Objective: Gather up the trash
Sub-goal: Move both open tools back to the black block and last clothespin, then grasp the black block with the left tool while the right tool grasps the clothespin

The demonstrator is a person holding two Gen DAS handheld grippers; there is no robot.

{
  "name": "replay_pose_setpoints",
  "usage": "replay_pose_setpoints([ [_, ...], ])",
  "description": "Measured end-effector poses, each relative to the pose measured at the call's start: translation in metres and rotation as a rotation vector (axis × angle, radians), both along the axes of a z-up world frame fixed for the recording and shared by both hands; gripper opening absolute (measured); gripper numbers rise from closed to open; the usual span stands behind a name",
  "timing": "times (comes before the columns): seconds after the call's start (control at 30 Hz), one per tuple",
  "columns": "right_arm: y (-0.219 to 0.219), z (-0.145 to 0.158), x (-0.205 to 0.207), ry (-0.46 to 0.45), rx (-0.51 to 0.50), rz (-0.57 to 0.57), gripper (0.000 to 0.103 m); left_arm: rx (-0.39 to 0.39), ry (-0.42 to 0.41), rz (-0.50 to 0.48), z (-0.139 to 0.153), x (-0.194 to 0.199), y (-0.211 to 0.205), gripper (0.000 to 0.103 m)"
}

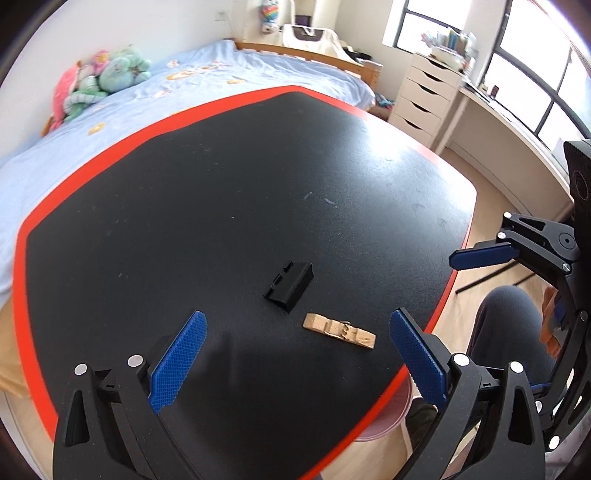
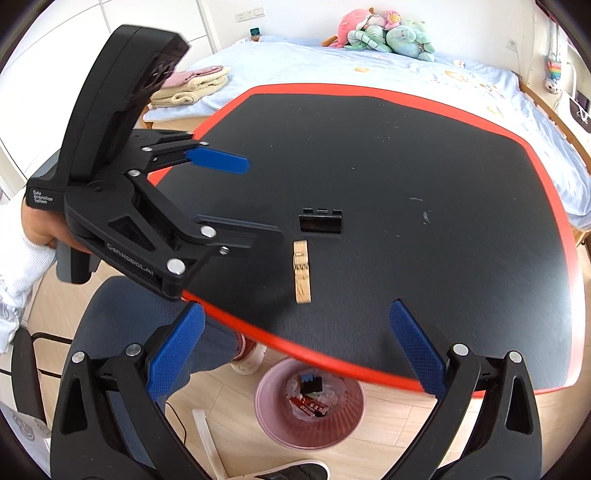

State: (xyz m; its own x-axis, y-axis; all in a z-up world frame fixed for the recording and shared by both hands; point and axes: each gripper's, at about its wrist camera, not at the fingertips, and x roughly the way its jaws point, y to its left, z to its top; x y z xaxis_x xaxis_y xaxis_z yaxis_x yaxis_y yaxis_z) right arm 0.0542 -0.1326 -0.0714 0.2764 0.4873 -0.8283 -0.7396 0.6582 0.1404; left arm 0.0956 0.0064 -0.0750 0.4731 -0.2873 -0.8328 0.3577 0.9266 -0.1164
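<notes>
A wooden clothespin and a small black plastic piece lie on the black table with a red rim, near its front edge. My left gripper is open and empty just above and in front of them; it also shows in the right wrist view. My right gripper is open and empty, hovering off the table edge above a pink trash bin that holds wrappers. Its blue fingertip shows in the left wrist view.
A bed with a blue sheet and plush toys stands behind the table. A white drawer unit and a desk by the window are at the right. The person's legs and a chair are beside the table.
</notes>
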Motion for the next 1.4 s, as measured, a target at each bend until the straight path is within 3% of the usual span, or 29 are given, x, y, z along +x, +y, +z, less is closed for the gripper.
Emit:
replay_pose_setpoints([
  [0.13, 0.009, -0.011, 0.008, 0.011, -0.003, -0.004, 0.098, -0.001, 0.013, -0.076, -0.011, 0.016, 0.001, 0.095],
  [0.33, 0.018, -0.026, 0.018, 0.024, -0.023, -0.015, 0.087, 0.014, 0.034, -0.168, -0.028, 0.032, -0.003, 0.095],
  [0.47, 0.023, -0.036, 0.023, 0.026, -0.036, -0.022, 0.074, 0.026, 0.05, -0.219, -0.034, 0.039, -0.005, 0.08],
  [0.53, 0.025, -0.041, 0.024, 0.027, -0.043, -0.021, 0.069, 0.033, 0.052, -0.24, -0.036, 0.04, -0.008, 0.077],
  [0.73, 0.034, -0.05, 0.023, 0.008, -0.063, -0.004, 0.054, 0.033, 0.039, -0.237, -0.039, 0.041, -0.004, 0.059],
  [0.93, 0.044, -0.052, 0.013, -0.057, -0.105, 0.034, 0.04, 0.035, 0.048, -0.225, -0.038, 0.043, -0.007, 0.034],
  [1.0, 0.044, -0.052, 0.011, -0.062, -0.104, 0.038, 0.031, 0.035, 0.052, -0.22, -0.038, 0.044, -0.009, 0.028],
  [1.13, 0.042, -0.053, 0.009, -0.061, -0.103, 0.049, 0.014, 0.032, 0.058, -0.206, -0.038, 0.046, -0.009, 0.027],
  [1.4, 0.033, -0.051, 0.009, -0.046, -0.092, 0.039, 0.012, 0.025, 0.07, -0.134, -0.038, 0.043, -0.005, 0.024],
])
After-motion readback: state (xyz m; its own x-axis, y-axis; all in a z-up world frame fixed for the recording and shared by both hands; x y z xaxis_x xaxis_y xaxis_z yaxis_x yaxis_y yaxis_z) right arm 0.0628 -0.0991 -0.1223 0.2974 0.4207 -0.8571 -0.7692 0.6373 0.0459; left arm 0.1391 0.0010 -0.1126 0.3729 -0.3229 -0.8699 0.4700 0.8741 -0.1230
